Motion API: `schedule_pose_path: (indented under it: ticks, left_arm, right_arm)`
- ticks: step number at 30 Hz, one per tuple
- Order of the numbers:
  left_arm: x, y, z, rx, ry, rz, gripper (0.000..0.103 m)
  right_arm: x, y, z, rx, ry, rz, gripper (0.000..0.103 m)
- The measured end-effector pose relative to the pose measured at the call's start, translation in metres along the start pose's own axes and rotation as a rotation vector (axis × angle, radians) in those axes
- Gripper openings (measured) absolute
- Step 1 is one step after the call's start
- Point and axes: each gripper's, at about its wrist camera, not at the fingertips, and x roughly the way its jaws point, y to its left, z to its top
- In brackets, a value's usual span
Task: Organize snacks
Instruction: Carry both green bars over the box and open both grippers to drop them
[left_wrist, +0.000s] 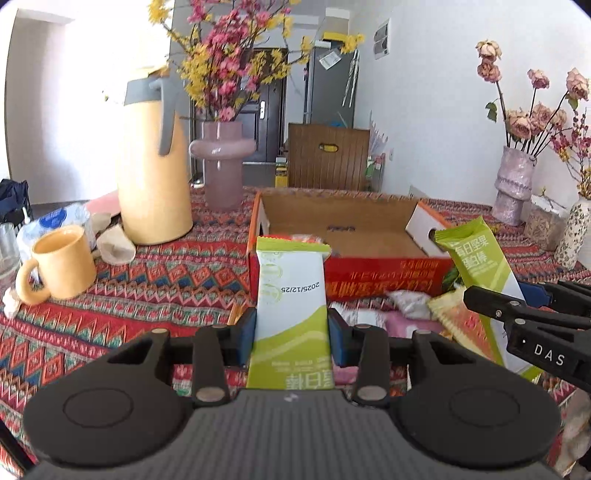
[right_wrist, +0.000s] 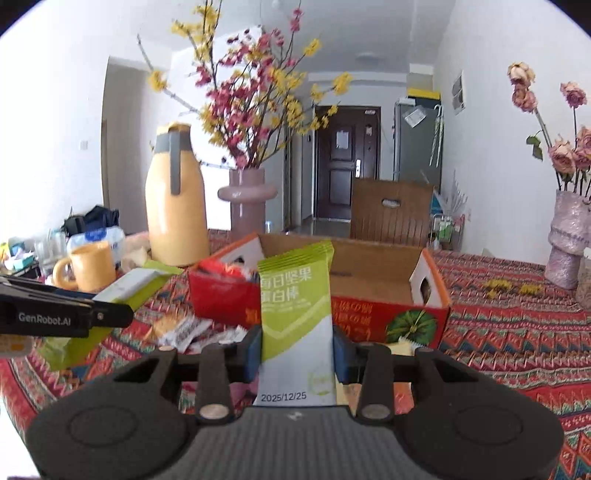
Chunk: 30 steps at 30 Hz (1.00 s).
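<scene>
My left gripper (left_wrist: 291, 332) is shut on a green and white snack bar (left_wrist: 290, 288), which stands upright between the blue pads above the patterned tablecloth. My right gripper (right_wrist: 297, 350) is shut on a matching bar (right_wrist: 295, 295), also upright. Each gripper shows in the other's view: the right gripper (left_wrist: 491, 306) with its bar (left_wrist: 476, 262) at the right edge, the left gripper (right_wrist: 110, 315) with its bar (right_wrist: 136, 282) at the left edge. Just beyond both stands an open red cardboard box (left_wrist: 369, 273) (right_wrist: 388, 314). Loose snack packets (left_wrist: 406, 302) (right_wrist: 181, 330) lie in front of it.
A yellow thermos jug (left_wrist: 155, 177) and a yellow mug (left_wrist: 62, 266) stand at the left, with a pink vase of flowers (left_wrist: 223, 166) behind them. Two more vases (left_wrist: 513, 188) stand at the far right. A wooden chair back (right_wrist: 391, 210) rises behind the box.
</scene>
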Motion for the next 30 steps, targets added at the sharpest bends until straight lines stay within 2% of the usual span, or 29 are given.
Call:
schedule_pose_path:
  ticks: [18,30]
  left_arm:
    - [0.044,-0.021,0.071,0.017,-0.081,-0.027,0.040]
    - [0.095,-0.023,0.101,0.003,-0.069,-0.035,0.040]
  right_arm:
    - [0.037,-0.050,0.052,0.071,-0.081,-0.051,0.037]
    - [0.082,-0.079,0.089,0.092,-0.088,-0.078,0.037]
